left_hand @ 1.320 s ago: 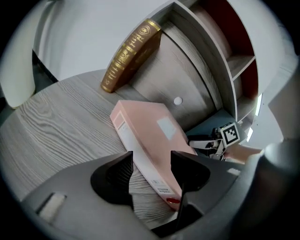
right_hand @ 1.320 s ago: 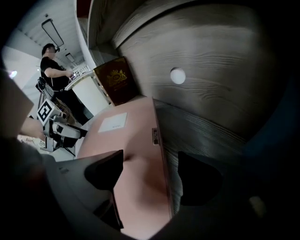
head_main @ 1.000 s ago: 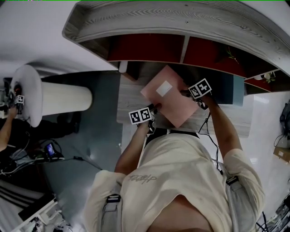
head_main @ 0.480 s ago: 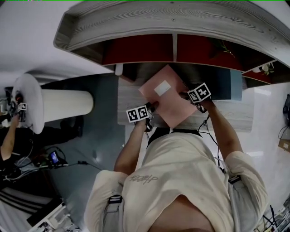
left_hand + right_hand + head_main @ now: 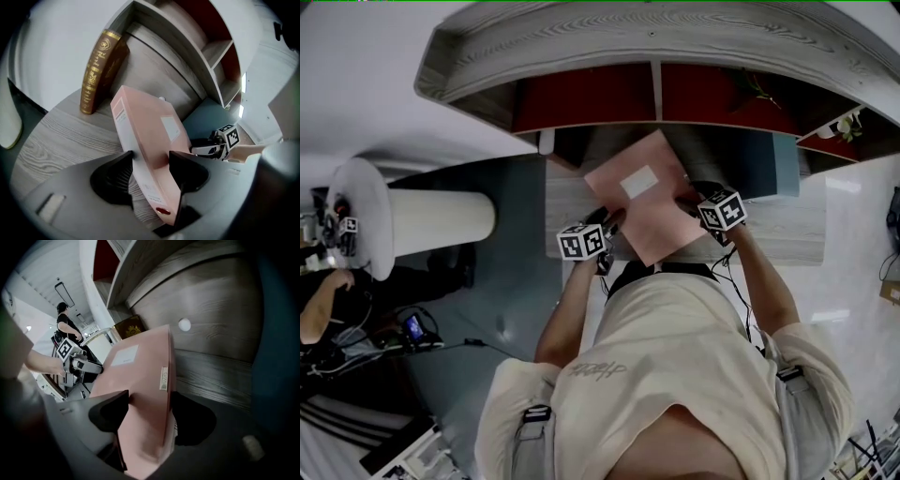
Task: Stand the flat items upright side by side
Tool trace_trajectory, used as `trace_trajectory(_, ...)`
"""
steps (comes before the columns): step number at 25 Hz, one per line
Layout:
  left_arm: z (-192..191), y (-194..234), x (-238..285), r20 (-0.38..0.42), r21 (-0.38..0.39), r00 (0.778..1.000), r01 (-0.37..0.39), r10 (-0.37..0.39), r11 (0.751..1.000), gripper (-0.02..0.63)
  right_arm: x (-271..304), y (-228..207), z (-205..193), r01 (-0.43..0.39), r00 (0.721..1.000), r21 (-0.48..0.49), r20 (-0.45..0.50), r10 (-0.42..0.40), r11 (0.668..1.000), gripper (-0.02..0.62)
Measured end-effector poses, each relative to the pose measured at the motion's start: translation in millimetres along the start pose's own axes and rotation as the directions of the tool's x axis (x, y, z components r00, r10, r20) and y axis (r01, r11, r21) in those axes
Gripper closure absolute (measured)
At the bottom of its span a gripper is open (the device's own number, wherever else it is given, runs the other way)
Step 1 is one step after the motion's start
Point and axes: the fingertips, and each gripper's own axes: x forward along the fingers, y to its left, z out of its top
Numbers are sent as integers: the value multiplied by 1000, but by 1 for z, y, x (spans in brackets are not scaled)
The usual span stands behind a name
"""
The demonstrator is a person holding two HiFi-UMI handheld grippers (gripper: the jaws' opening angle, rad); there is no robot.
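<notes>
Closing left claw (image 5: 151,158), right claw (image 5: 150,398) pinch folder (image 5: 150,123); hidden head view.

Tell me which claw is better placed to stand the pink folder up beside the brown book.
Left, probably. The left claw and right claw are both closing on the pink folder, but the left sits nearer the brown book.
</notes>
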Motion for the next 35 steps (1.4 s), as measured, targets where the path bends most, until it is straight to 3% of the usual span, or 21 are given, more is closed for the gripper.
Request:
trace_trajectory(5,28,-20,-25,96,56,995,22,-27,998,380,-15,7,15,20,997,-74,73,-15,997,307)
trace_trajectory(13,50,-61,-57,167,250,986,-14,-29,968,357,-34,13,34,71,985,-209,170,-35,975,322)
trace_trajectory(19,46,-75,-73,192,262,981,-14,-37,965,371,-42,18,34,103,980,-282,192,-49,954,344)
trace_trajectory(27,32,-90,-82,194,289,981,-46,-11,956,369,-54,23,24,95,974,-255,222,-37,962,345)
trace_trajectory(35,10,-105,-91,226,288,974,-63,-4,956,364,-69,34,1,144,959,-248,274,-73,958,345)
